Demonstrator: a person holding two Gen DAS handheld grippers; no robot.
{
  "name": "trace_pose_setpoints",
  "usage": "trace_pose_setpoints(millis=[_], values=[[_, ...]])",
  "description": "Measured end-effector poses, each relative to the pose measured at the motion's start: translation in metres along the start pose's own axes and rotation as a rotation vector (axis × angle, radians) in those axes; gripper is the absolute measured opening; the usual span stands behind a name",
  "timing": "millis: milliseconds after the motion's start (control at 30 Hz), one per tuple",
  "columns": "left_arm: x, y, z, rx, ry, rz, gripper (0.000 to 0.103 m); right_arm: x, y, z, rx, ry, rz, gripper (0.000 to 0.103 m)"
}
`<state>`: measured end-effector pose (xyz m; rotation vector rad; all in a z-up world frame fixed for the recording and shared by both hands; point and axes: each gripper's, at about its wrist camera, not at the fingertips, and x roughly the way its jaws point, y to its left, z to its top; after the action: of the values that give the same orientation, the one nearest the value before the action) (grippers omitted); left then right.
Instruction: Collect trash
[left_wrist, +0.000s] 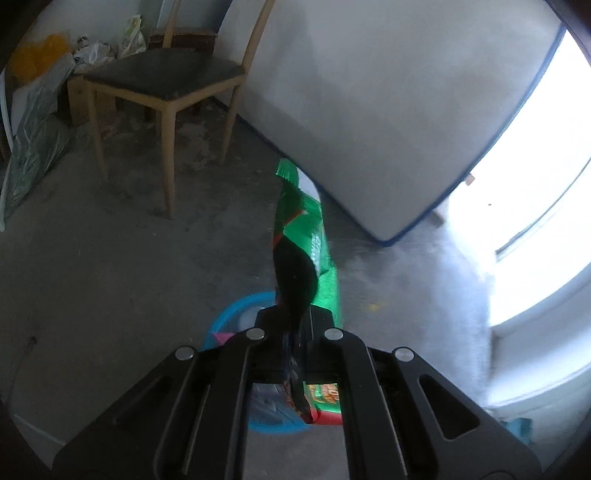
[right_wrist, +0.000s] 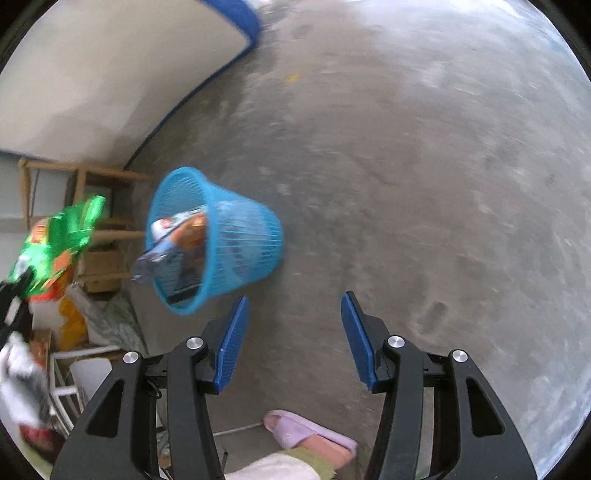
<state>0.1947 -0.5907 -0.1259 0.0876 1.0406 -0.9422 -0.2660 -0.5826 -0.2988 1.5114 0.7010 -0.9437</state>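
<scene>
The left gripper (left_wrist: 291, 332) is clamped tight on a crinkled green foil snack wrapper (left_wrist: 308, 236), its black fingers pressed together with the wrapper pinched between them. In the left wrist view the wrapper rises from the jaws toward 12 o'clock, its far end curling over near the lower edge of a large white slab with a blue border (left_wrist: 369, 110), which fills the frame from 12 to 2 o'clock. A red and orange printed part of the wrapper shows below the jaws. Behind the fingers, at about 7 o'clock from the grip, part of the rim of a round blue plastic mesh waste basket (left_wrist: 225, 317) is visible on the grey concrete floor (left_wrist: 92, 277). A light wooden chair with a dark seat (left_wrist: 162, 81) stands at 10 o'clock, with bags piled behind it.

In the right wrist view the right gripper (right_wrist: 294, 317) holds nothing: its two blue ribbed pads (right_wrist: 232, 350) stand about half apart over bare floor. The basket (right_wrist: 240, 240) lies at 10 o'clock from those fingertips, well apart from them, and already holds several wrappers, one of them orange (right_wrist: 192, 230). The green wrapper (right_wrist: 59, 243) appears at 9 o'clock at the frame edge, blurred, beside the basket and not yet in it. A pale pink slipper (right_wrist: 310, 435) shows at 6 o'clock, between the gripper arms.
</scene>
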Motion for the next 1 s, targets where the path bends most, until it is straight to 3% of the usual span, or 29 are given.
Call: trace_pose_setpoints(millis=[100,200,333,433,467,500,567,833,1000], values=[[0.058,0.004,-0.025,0.009,0.058,0.099,0.001,-0.013,-0.035,-0.009,0.05,-0.016,-0.06,0.051],[0.103,0.019,-0.063,0.033,0.199,0.193,0.001,-0.016,-0.06,-0.019,0.11,-0.006,-0.085,0.051],[0.116,0.034,-0.086,0.001,0.248,0.187,0.004,-0.014,-0.066,-0.024,0.128,0.013,-0.09,0.051],[0.111,0.036,-0.078,-0.046,0.213,0.116,0.013,-0.011,-0.062,-0.022,0.12,0.02,-0.087,0.051],[0.11,0.031,-0.076,-0.035,0.21,0.102,0.026,-0.011,-0.061,-0.02,0.118,0.021,-0.084,0.051],[0.109,0.025,-0.075,-0.017,0.218,0.1,0.047,-0.01,-0.058,-0.02,0.115,0.021,-0.081,0.051],[0.111,0.019,-0.073,0.0,0.265,0.099,0.06,-0.009,-0.052,-0.02,0.103,0.025,-0.076,0.051],[0.066,0.046,-0.056,-0.197,0.252,0.061,0.064,-0.015,-0.028,-0.024,0.042,0.02,-0.043,0.051],[-0.003,0.038,-0.032,-0.228,0.169,-0.021,0.064,-0.041,0.011,-0.027,-0.091,-0.055,-0.03,0.051]])
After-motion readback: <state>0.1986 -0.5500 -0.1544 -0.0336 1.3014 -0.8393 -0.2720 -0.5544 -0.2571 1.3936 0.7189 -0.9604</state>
